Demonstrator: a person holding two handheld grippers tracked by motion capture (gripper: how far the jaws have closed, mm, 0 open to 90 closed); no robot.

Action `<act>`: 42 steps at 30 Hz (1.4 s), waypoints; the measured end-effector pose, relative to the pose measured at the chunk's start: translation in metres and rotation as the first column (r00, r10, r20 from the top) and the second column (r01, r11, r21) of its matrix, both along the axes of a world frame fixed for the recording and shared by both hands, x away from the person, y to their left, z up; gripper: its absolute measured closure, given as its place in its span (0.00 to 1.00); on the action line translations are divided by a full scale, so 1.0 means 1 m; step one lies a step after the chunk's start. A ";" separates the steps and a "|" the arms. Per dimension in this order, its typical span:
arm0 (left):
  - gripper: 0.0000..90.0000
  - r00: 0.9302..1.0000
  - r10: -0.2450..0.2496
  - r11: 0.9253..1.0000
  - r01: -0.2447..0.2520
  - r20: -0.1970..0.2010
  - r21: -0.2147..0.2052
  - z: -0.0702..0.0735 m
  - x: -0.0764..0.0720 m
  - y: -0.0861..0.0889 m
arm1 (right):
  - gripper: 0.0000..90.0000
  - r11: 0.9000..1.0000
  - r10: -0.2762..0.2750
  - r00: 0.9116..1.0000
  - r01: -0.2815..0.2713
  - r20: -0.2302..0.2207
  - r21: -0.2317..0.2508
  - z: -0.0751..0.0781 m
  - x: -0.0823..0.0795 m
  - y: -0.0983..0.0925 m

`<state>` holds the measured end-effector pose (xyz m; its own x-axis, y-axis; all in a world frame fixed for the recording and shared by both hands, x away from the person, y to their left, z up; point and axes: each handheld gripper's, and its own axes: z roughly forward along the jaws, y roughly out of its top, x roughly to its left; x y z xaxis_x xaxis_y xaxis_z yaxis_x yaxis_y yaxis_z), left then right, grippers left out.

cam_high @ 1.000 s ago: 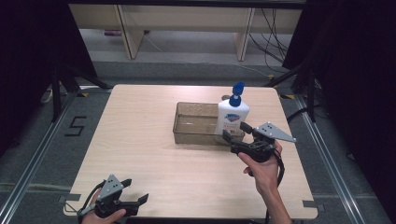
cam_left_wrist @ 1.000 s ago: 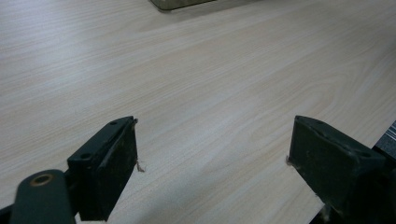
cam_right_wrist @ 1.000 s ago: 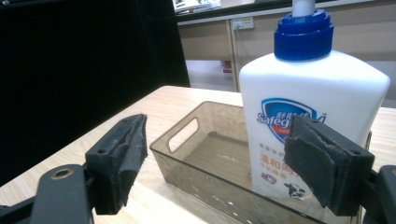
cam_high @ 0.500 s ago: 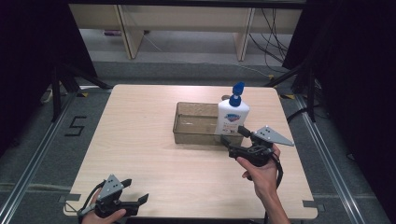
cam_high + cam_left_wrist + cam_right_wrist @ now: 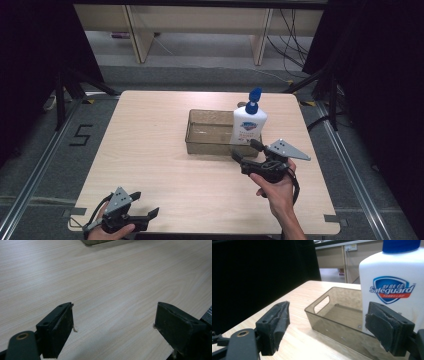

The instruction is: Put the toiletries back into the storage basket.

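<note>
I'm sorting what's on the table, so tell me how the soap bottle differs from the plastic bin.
The soap bottle is white and opaque with a blue pump; the bin is see-through brownish plastic. The bottle stands tall and narrow; the bin sits low, wide and open-topped, with a handle cutout. The bottle stands inside the bin at its right end. Neither is held: the right gripper is open just in front of them.
</note>
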<state>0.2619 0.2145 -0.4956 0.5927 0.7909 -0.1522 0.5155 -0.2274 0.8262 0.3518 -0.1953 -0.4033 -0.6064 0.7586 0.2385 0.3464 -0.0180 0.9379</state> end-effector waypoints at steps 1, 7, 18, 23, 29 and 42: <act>0.16 1.000 -0.002 1.000 0.002 0.000 -0.001 0.000 0.000 0.000 | 0.22 1.000 0.001 1.000 -0.001 0.012 -0.011 -0.001 0.000 0.000; 0.16 1.000 -0.001 1.000 0.001 -0.001 0.000 0.000 0.000 0.000 | 0.21 1.000 0.016 1.000 -0.016 0.005 -0.003 -0.005 -0.002 0.004; 0.16 1.000 0.000 1.000 0.000 0.001 -0.002 0.000 0.000 0.000 | 0.21 0.999 0.040 0.999 -0.040 -0.010 -0.013 -0.011 -0.007 0.010; 0.16 1.000 0.007 1.000 -0.007 -0.001 0.009 0.001 -0.001 0.000 | 0.20 0.999 0.049 0.999 -0.050 -0.006 -0.022 -0.016 -0.008 0.012; 0.16 1.000 0.005 1.000 -0.005 0.002 0.009 0.001 -0.001 0.000 | 0.20 0.998 0.051 0.999 -0.051 -0.011 -0.036 -0.022 -0.011 0.015; 0.16 1.000 -0.006 1.000 0.006 0.009 -0.004 0.000 0.000 0.000 | 0.19 0.997 0.076 0.996 -0.077 -0.039 -0.030 -0.031 -0.018 0.020</act>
